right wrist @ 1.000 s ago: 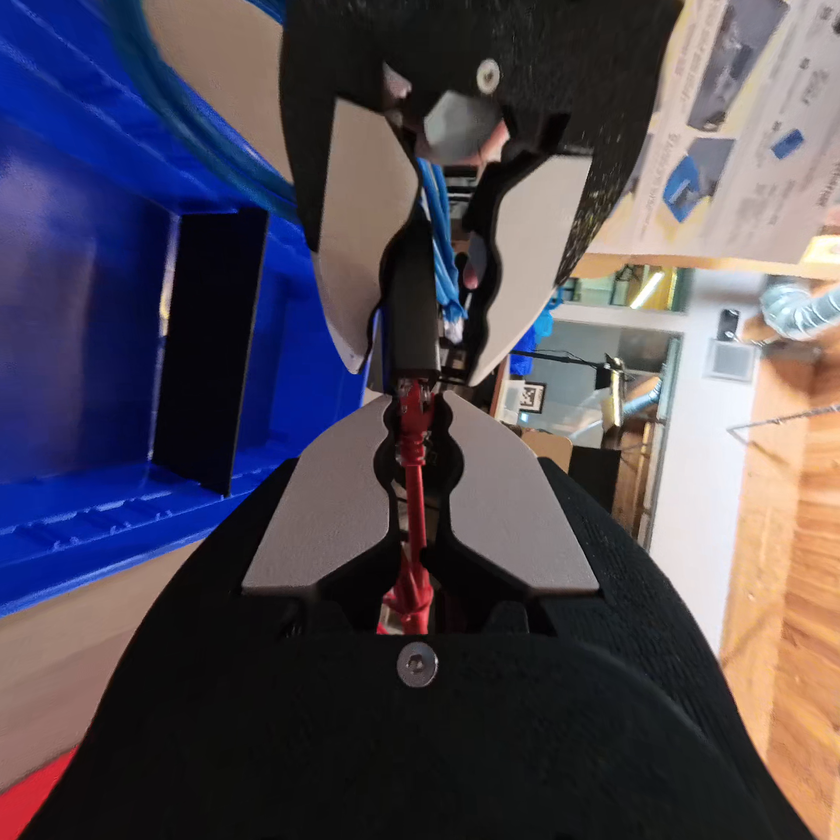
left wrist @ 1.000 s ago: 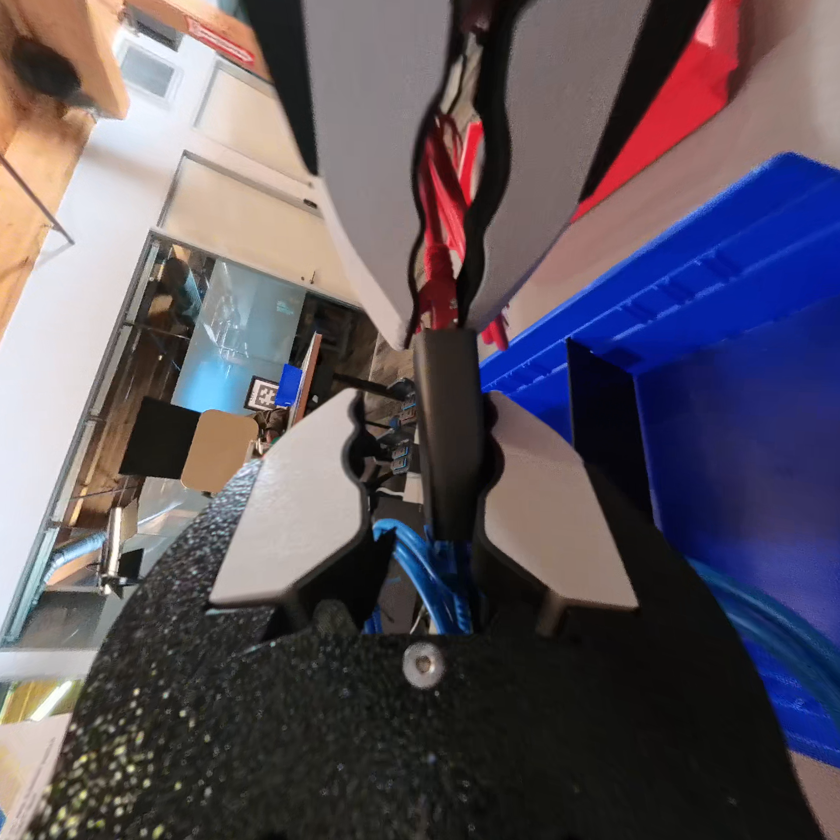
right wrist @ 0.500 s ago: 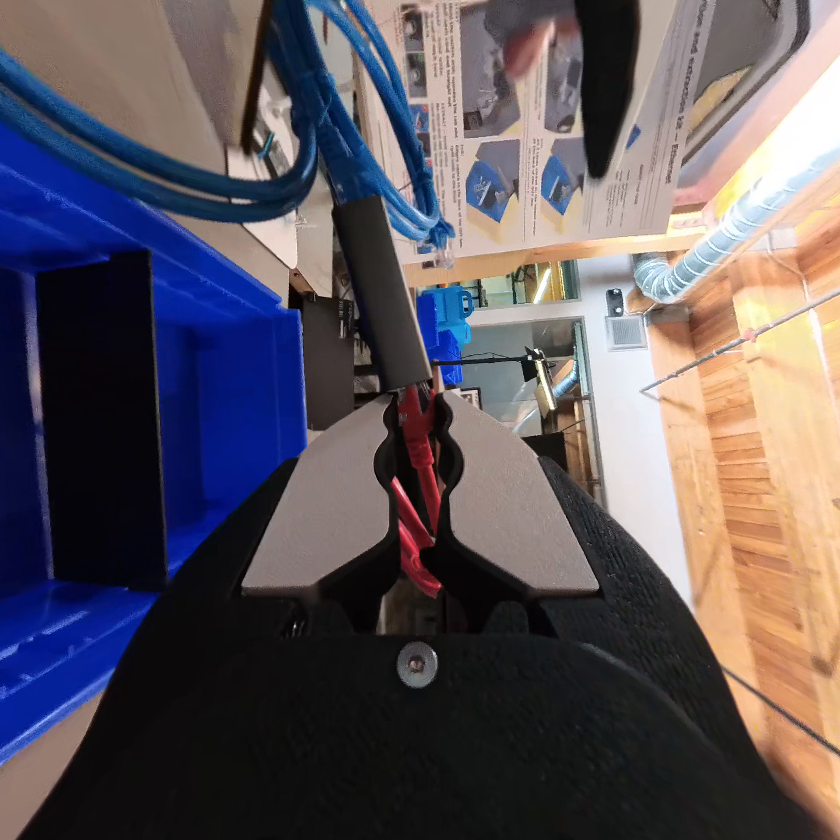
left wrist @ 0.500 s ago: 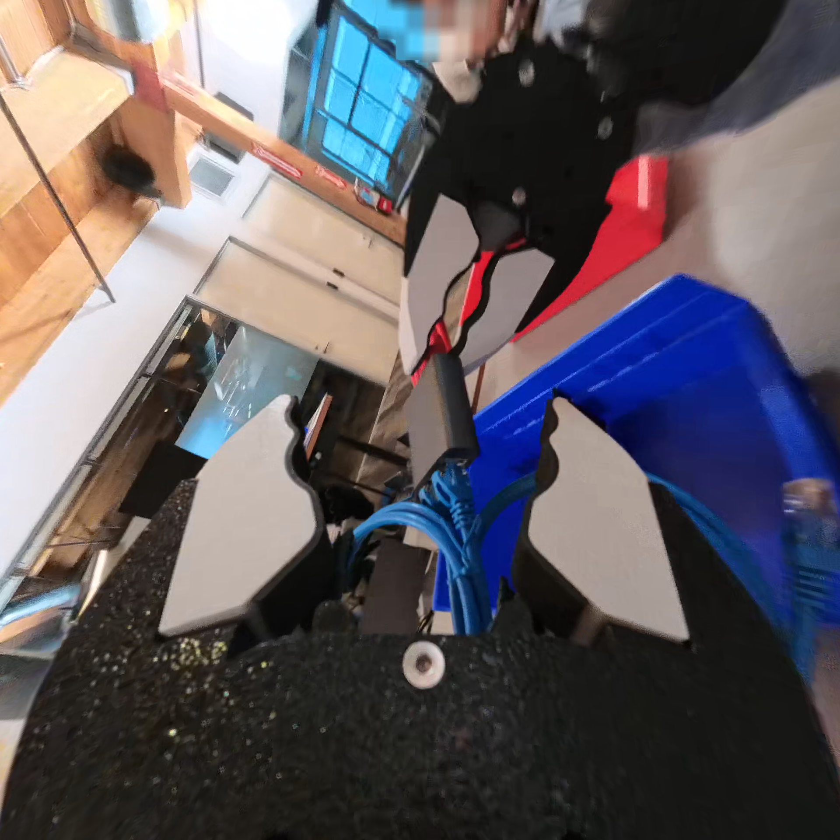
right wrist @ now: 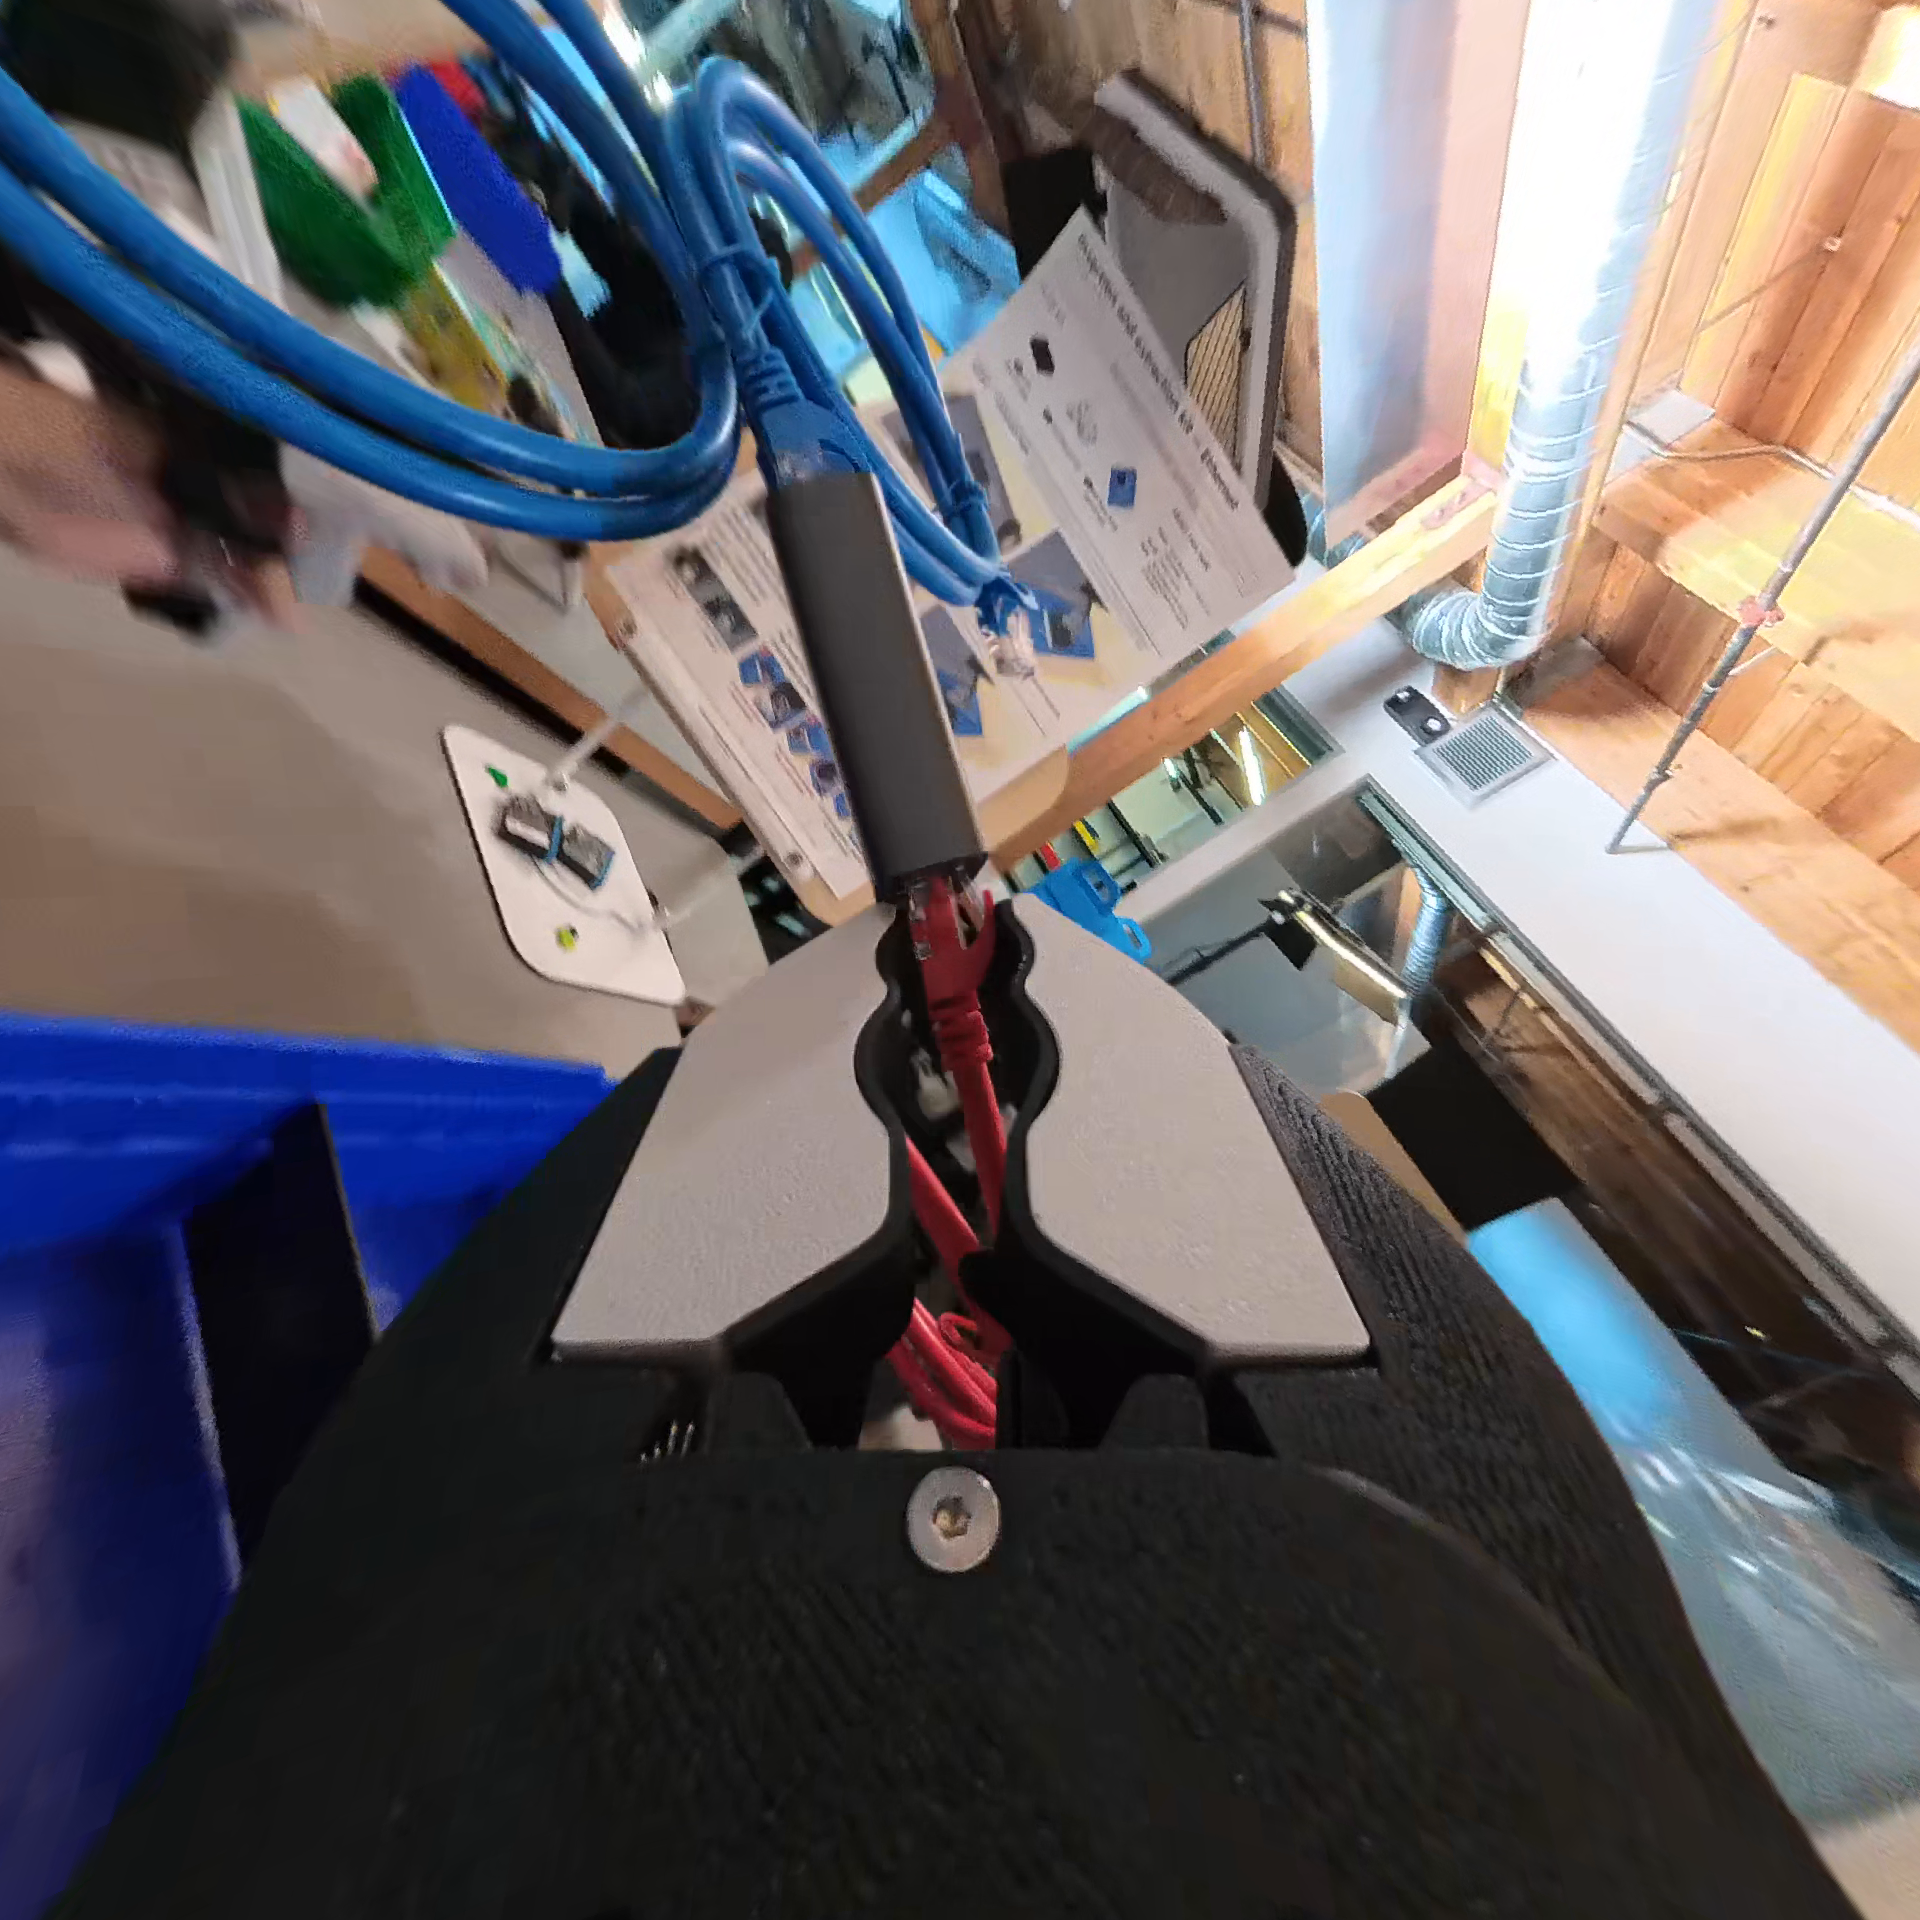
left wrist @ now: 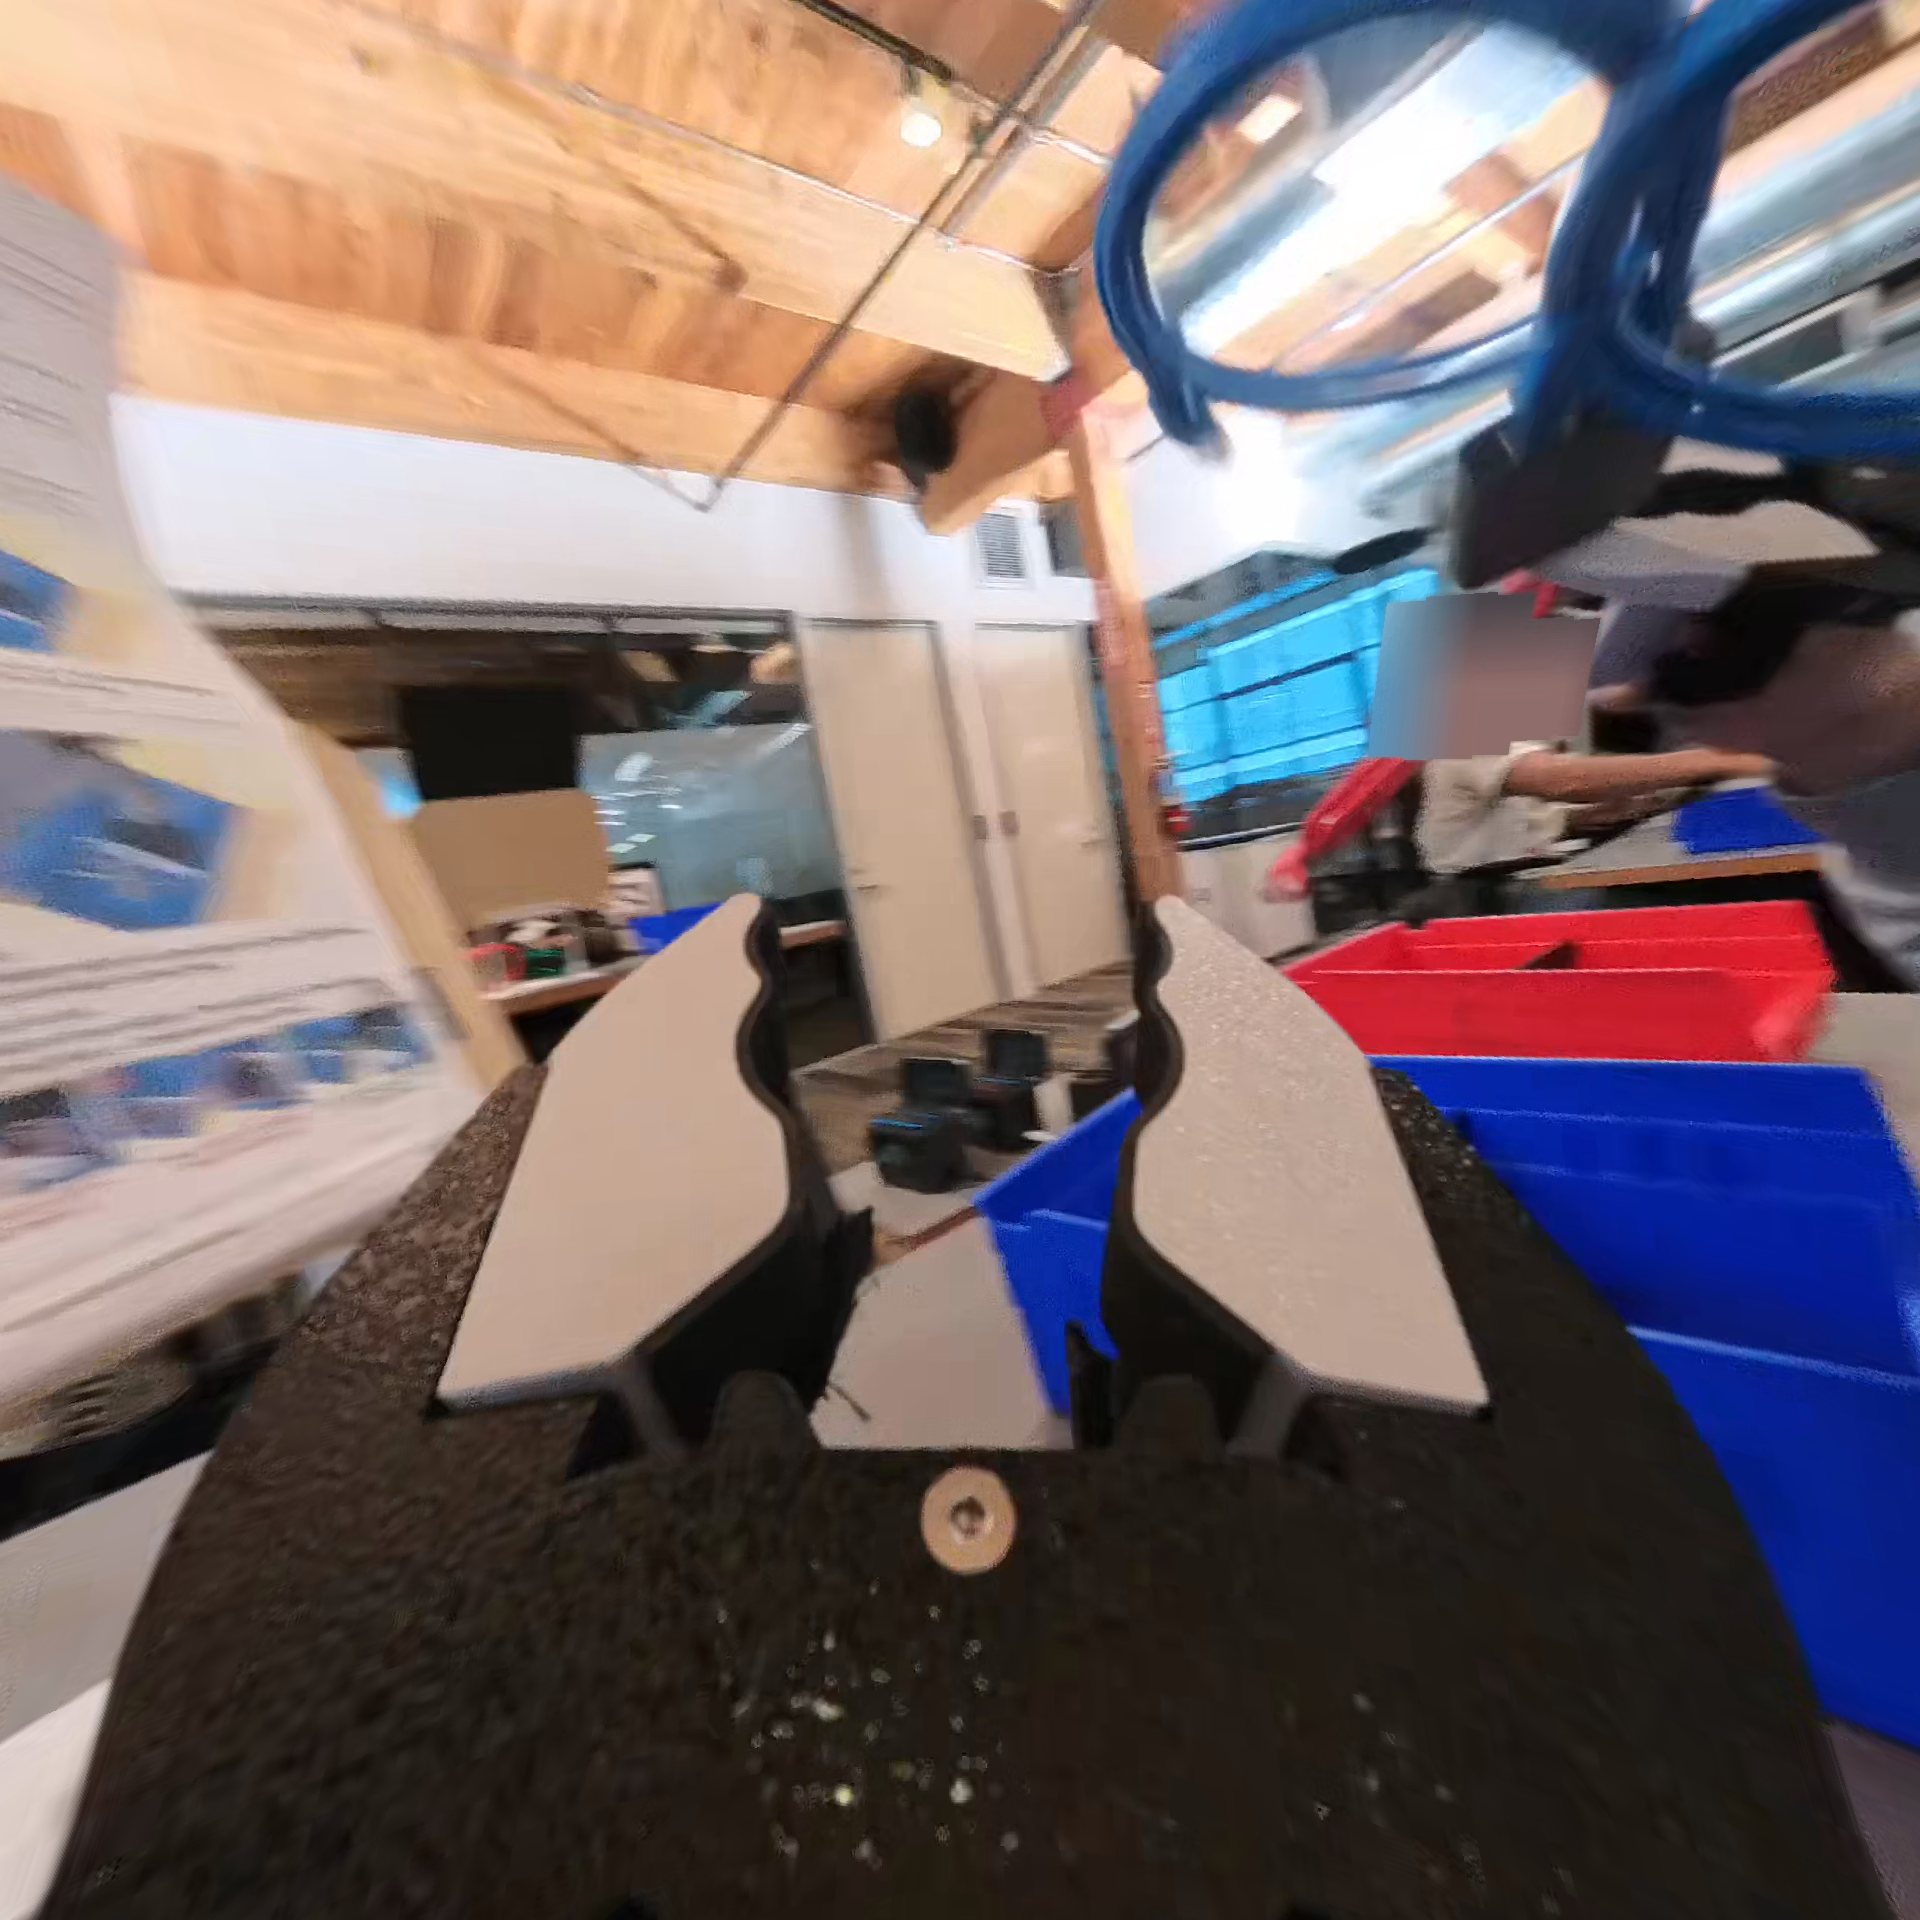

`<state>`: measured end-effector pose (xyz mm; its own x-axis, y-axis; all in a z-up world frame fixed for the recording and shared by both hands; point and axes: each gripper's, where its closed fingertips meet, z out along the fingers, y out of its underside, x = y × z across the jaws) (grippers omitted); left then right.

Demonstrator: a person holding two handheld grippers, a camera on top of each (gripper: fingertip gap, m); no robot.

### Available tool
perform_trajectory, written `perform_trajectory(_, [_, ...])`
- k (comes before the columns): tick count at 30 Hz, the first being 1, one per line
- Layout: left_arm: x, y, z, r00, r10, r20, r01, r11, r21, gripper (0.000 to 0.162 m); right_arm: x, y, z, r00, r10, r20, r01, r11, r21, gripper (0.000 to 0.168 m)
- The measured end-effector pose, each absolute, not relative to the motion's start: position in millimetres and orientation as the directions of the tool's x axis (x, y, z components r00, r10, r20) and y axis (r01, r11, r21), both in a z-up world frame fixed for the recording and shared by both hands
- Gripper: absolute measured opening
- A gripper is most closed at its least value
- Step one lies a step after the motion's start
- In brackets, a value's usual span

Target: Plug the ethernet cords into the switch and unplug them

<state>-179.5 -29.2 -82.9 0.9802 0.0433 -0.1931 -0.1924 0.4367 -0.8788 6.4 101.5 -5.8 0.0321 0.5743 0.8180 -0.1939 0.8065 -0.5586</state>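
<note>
Now the right claw [right wrist: 951,920] is clenched on a red cable [right wrist: 961,1039]; the left claw [left wrist: 951,925] gapes, gripping nothing.
Plugged together, red cable, black coupler [right wrist: 873,686] and blue cable [right wrist: 416,416] rise past the blue bin [right wrist: 156,1143].

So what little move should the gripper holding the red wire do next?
Probably lower it slowly toward the blue bin just below and to its left. The right gripper is shut on the red cable, whose plug sits in a dark coupler with the blue cable looped from the other end, all hanging in the air. The left gripper is open and empty.
</note>
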Motion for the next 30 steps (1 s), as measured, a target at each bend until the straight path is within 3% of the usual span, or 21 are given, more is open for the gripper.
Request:
perform_trajectory(6, [-53,42,-36,0.871,-0.290,-0.396,-0.194,0.537,-0.821,0.095,4,70,-1,-0.091,0.641,0.762,-0.305,0.711,-0.634,0.013])
perform_trajectory(8, [-17,47,-18,0.799,-0.391,-0.457,-0.167,0.586,-0.793,0.098,4,63,-5,-0.132,0.644,0.754,-0.315,0.694,-0.648,0.013])
perform_trajectory(11, [10,36,7,0.737,-0.418,-0.531,-0.110,0.701,-0.705,0.086,1,60,-16,-0.175,0.652,0.738,-0.308,0.676,-0.670,0.013])
perform_trajectory(13, [15,33,10,0.715,-0.417,-0.561,-0.101,0.732,-0.673,0.063,-1,59,-21,-0.198,0.663,0.722,-0.304,0.659,-0.688,0.013])
perform_trajectory(14, [18,33,6,0.692,-0.419,-0.588,-0.109,0.744,-0.659,0.044,-1,59,-23,-0.208,0.669,0.714,-0.305,0.649,-0.697,0.013])
perform_trajectory(18, [17,33,-5,0.649,-0.443,-0.619,-0.111,0.749,-0.653,0.021,-5,63,-30,-0.239,0.705,0.667,-0.279,0.608,-0.743,0.016])
perform_trajectory(20, [12,35,-9,0.637,-0.460,-0.619,-0.099,0.747,-0.657,0.020,-8,66,-33,-0.229,0.711,0.665,-0.260,0.614,-0.745,0.020])
perform_trajectory(24, [3,33,-14,0.590,-0.510,-0.626,-0.079,0.735,-0.673,0.021,-12,76,-38,-0.160,0.685,0.711,-0.176,0.689,-0.704,0.043])
perform_trajectory(30, [2,24,-24,0.526,-0.572,-0.629,-0.082,0.702,-0.707,0.021,-23,66,-65,-0.177,0.571,0.802,-0.066,0.806,-0.589,0.054])
